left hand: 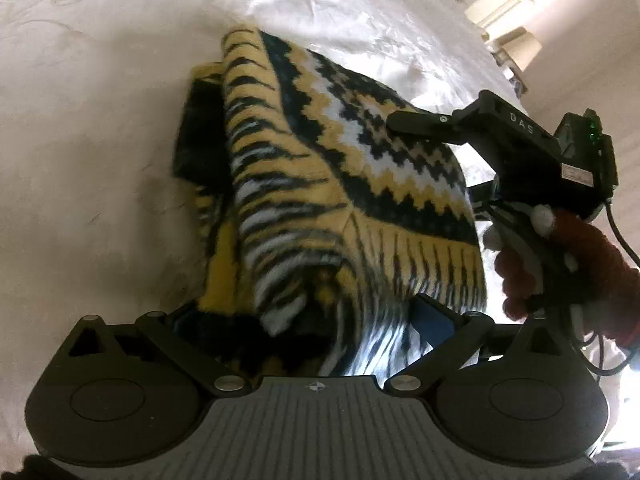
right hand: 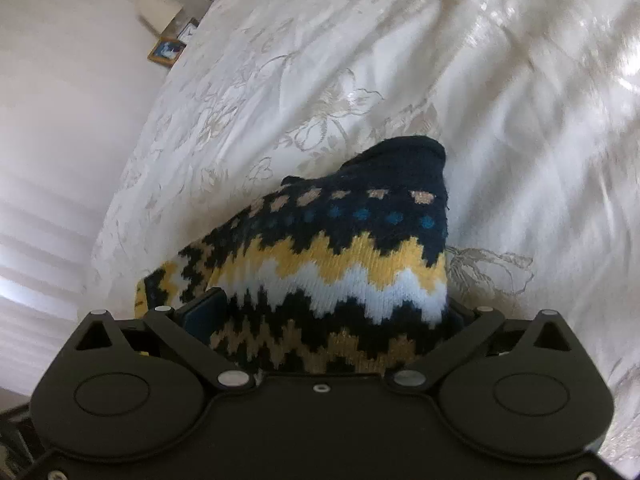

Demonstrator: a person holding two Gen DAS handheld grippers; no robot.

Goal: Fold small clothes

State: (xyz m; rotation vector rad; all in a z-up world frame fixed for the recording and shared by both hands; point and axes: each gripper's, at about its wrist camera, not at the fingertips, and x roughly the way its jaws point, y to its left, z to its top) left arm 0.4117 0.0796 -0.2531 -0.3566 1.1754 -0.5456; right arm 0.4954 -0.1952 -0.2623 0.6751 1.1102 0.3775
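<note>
The sweater point(left hand: 340, 184) is lying in a thick folded bundle across the middle of the left wrist view, resting on the white bedspread point(left hand: 100, 128), its zigzag outside showing to the right and its striped inside turned up to the left. In the right wrist view the same bundle is filling the lower middle, with the dark collar end humped up toward the top of the pile. It looks bundled this way because the layers have been doubled over one another, so the fold seems well along.

The left gripper point(left hand: 316, 320) is sitting at the bottom of its frame with jaws spread as wide as they go, the near edge of the knit lying loosely between them; the fingers are not pinching it, so it is holding nothing. The right gripper point(right hand: 324, 316) is likewise gaping wide, straddling the zigzag edge without squeezing. In the left wrist view it is showing at the right edge, one finger lying over the knit, gripped by a hand point(left hand: 560, 264) in a red and white glove.

Beyond, a lamp point(right hand: 160, 12) and a picture point(right hand: 166, 52) are standing at the upper left of the right wrist view, beside the bed.
</note>
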